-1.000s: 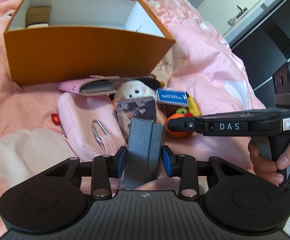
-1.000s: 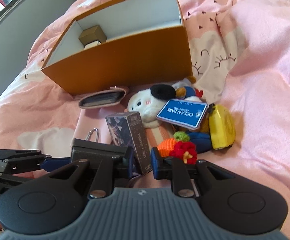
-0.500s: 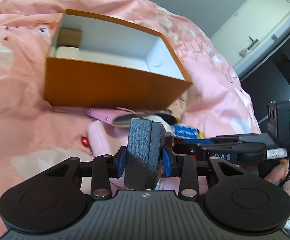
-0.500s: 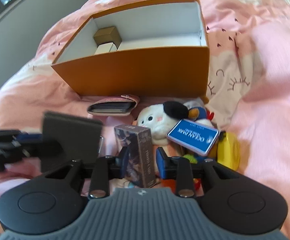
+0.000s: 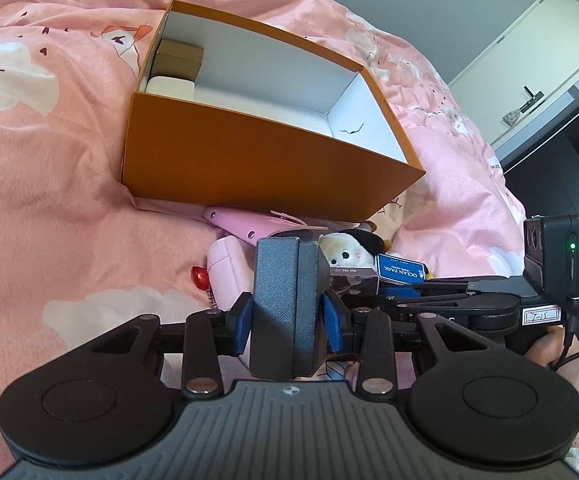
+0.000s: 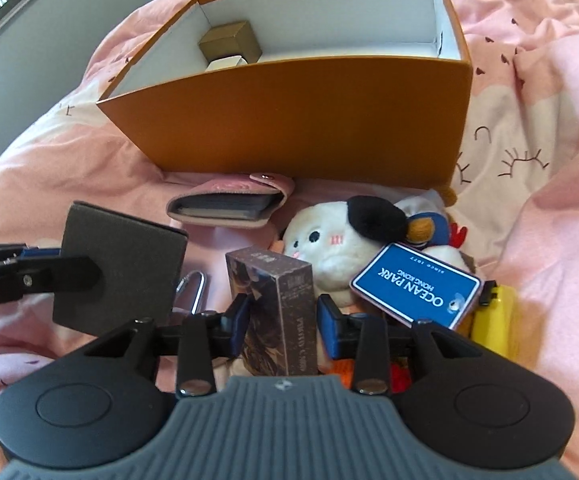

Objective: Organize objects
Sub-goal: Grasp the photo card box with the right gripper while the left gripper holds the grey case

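A: Wallet (image 5: pixel 285 304)?
B: Left wrist view: left gripper (image 5: pixel 285 320) clamps the grey wallet upright, just before the orange box (image 5: pixel 265 160).

A: Right wrist view?
B: Right gripper (image 6: pixel 285 320) pinches the dark card box (image 6: pixel 275 312), also before the orange box, beside the plush toy (image 6: pixel 321 248).

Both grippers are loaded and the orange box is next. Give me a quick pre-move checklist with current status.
1. Left gripper shut on the dark grey wallet: ok.
2. Right gripper pads squarely gripping the patterned card box: cannot tell.
3. Orange box open on top: ok.
4. Free floor space in the box beside the gold box and white item: ok.
5. Blue Ocean Park card clear of the right gripper: not ok, right beside its finger.
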Demonstrator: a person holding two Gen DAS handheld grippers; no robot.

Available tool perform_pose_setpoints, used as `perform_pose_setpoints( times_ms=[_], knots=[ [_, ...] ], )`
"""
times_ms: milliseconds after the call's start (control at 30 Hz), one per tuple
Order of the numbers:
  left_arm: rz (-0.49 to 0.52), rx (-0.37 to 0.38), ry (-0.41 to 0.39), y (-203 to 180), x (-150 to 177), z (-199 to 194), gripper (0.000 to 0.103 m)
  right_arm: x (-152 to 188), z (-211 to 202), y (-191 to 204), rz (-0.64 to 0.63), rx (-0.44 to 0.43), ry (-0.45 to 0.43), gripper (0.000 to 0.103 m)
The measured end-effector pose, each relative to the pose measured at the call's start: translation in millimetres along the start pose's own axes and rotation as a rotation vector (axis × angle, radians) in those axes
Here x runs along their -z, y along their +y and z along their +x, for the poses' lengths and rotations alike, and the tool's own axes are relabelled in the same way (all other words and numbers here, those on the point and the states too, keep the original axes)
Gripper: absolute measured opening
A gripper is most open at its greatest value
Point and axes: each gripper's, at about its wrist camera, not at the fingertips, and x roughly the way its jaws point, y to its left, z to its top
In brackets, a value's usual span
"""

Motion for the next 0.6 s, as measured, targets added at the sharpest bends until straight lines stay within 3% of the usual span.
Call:
perform_pose_setpoints(
  times_ms=[133,200,233,267,433,600],
  knots=[
    [-0.005,-0.004,0.006,0,0,1,0.042,2,5,-1,0.017,-0.044,-0.006,0.053],
    [-0.007,-0.005,0.006,1,0,2,0.042,3,7,4,-0.008,-0.031,-0.008,0.053],
    [-0.008,-0.006,0.007,1,0,2,0.042,4,7,7,-0.022,-0.019,-0.01,0.049],
    [-0.01,-0.005,0.006,2,0,1,0.042,4,6,10,-0.039,0.002,-0.015,0.038],
    [-0.023,0.0,0.005,5,0,1,0.042,6,-4,23,-0.115,0.04,-0.038,0.031],
    [-0.033,0.006,0.006,7,-1,2,0.042,5,-12,36,-0.179,-0.011,-0.046,0.027]
  ],
)
